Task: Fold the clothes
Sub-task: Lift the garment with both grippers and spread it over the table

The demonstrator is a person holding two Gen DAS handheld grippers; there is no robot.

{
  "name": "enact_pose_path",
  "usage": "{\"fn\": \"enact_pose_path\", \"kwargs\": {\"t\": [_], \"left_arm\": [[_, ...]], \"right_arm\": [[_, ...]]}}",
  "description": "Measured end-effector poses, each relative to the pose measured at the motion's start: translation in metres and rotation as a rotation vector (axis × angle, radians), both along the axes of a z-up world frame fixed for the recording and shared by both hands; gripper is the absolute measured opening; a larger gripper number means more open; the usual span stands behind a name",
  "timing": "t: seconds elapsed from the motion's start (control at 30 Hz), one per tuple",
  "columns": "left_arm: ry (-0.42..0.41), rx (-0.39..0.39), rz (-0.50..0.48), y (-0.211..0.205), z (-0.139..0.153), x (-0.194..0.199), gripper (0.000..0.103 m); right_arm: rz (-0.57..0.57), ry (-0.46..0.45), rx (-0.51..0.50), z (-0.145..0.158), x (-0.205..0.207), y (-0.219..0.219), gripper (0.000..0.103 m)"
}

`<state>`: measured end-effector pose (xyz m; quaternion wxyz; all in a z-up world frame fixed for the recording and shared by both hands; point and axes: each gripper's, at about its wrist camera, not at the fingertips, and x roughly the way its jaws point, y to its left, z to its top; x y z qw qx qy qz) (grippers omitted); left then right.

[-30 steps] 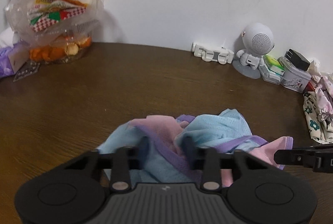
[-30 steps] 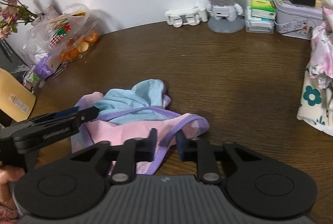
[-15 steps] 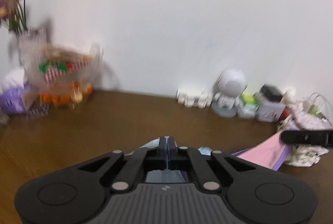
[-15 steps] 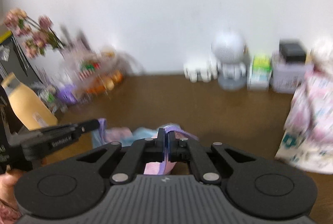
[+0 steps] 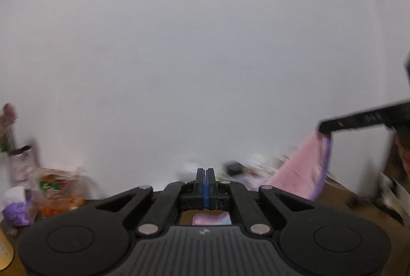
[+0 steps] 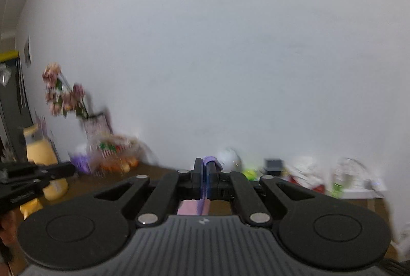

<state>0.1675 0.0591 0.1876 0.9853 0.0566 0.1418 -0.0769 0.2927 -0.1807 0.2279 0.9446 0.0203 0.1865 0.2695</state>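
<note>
At about eight o'clock in the left wrist view a clear plastic bag point(image 5: 57, 192) sits on the brown table point(image 5: 340, 196), holding orange fruit and a packet printed in green and red, all smeared by motion; the same bag shows at nine o'clock in the right wrist view, beside a vase point(image 6: 96, 126) with pink flowers point(image 6: 62, 94) and a yellow bottle point(image 6: 42, 165) standing farther left. A purple-and-white pack point(image 5: 16, 206) lies just left of the bag. Along the back edge of the table, from five to three o'clock in the right wrist view, stand a white round toy point(image 6: 229, 159), a small dark box point(image 6: 273, 163) and a blurred heap of pale things too smeared to name. A plain white wall point(image 6: 230, 45) fills most of both views. The left gripper point(image 5: 205, 179) has its jaws pressed together on a thin blue edge of the garment point(image 5: 305, 173), with pink and blue cloth hanging below them. The right gripper point(image 6: 204, 169) is likewise clamped, purple trim poking up between its fingers and pink cloth hanging beneath. In the left wrist view the garment's pink panel with a purple border stretches in the air from the right gripper's tip at three o'clock down toward the table, lifted off the surface.
</note>
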Motion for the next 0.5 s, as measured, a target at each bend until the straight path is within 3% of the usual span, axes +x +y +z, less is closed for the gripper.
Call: {"fn": "enact_pose_path", "kwargs": {"t": [0.2, 0.37, 0.43, 0.47, 0.5], "left_arm": [[0.192, 0.033, -0.081, -0.032, -0.062, -0.003, 0.0], [0.366, 0.054, -0.138, -0.055, -0.117, 0.002, 0.001], [0.402, 0.044, -0.126, -0.052, -0.127, 0.011, 0.009], [0.414, 0.036, -0.115, -0.049, -0.131, 0.017, 0.011], [0.426, 0.027, -0.103, -0.046, -0.134, 0.023, 0.015]], "right_arm": [[-0.024, 0.168, -0.11, -0.071, -0.071, -0.07, 0.002], [-0.113, 0.377, -0.15, -0.146, -0.082, -0.11, 0.002], [-0.137, 0.432, -0.153, -0.168, -0.082, -0.114, 0.003], [-0.139, 0.466, -0.167, -0.176, -0.078, -0.116, 0.009], [-0.159, 0.485, -0.181, -0.181, -0.075, -0.118, 0.025]]}}
